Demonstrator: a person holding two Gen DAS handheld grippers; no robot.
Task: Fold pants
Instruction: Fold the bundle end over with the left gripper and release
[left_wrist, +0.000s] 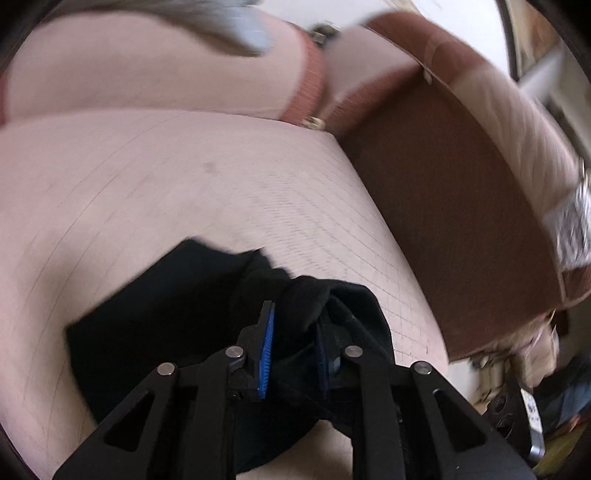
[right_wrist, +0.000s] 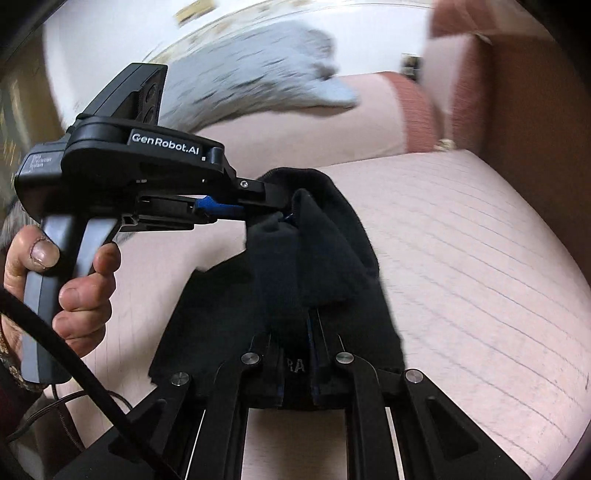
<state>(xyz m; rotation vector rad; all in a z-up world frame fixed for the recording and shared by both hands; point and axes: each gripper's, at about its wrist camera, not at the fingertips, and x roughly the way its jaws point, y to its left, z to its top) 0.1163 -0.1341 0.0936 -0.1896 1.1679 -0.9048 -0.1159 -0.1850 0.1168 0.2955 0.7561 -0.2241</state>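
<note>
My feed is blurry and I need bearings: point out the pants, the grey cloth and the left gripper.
pants (right_wrist: 325, 258): right wrist view, on the raised black fold.
grey cloth (right_wrist: 266, 85): right wrist view, middle of the fabric on the sofa back.
left gripper (right_wrist: 284, 214): right wrist view, its tip pinching the pants.

Matt black fleecy pants (right_wrist: 325, 258) on pale ribbed-cloth sofa (right_wrist: 480, 258)

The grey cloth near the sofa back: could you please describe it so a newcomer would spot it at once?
Start at the pink sofa seat and look up to its backrest. The grey cloth lies draped over the top. It is pale and speckled, unlike the black pants held by both grippers.
</note>
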